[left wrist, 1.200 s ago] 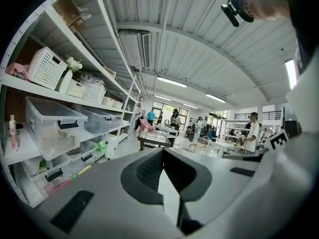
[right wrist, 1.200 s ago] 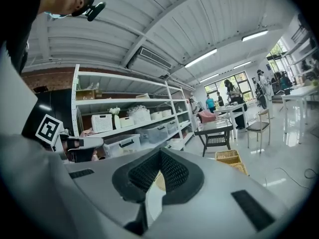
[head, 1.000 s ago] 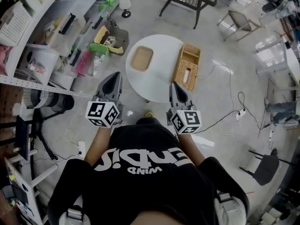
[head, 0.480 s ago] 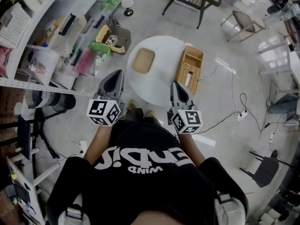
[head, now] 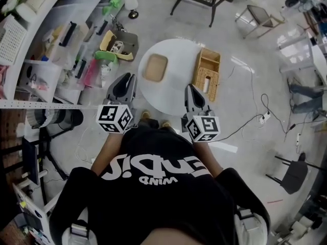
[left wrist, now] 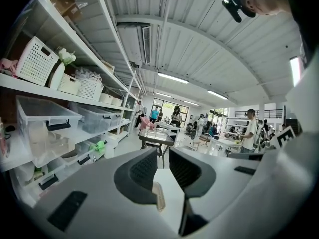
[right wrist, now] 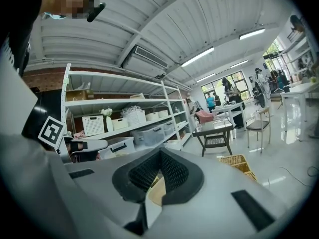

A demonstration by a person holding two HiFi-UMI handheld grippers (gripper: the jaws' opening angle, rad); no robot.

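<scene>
Your left gripper (left wrist: 162, 158) has its jaws a little apart, and nothing sits between them. Through the gap you look down at the round white surface (head: 173, 93). Your right gripper (right wrist: 160, 152) has its jaws closed tip to tip and holds nothing.

From the head view you hold both grippers up in front of your chest, well apart from each other, over the surface's 6 o'clock rim. Neither touches anything. The tray (head: 155, 68) lies flat on the surface, at 1 o'clock from the left gripper. The basket (head: 207, 70) is at 1 o'clock from the right gripper, at the surface's 3 o'clock rim. It is just beside the tray but apart from it, and a small white piece lies inside. Shelves (head: 30, 45) with bins stand at your 10 o'clock.
</scene>
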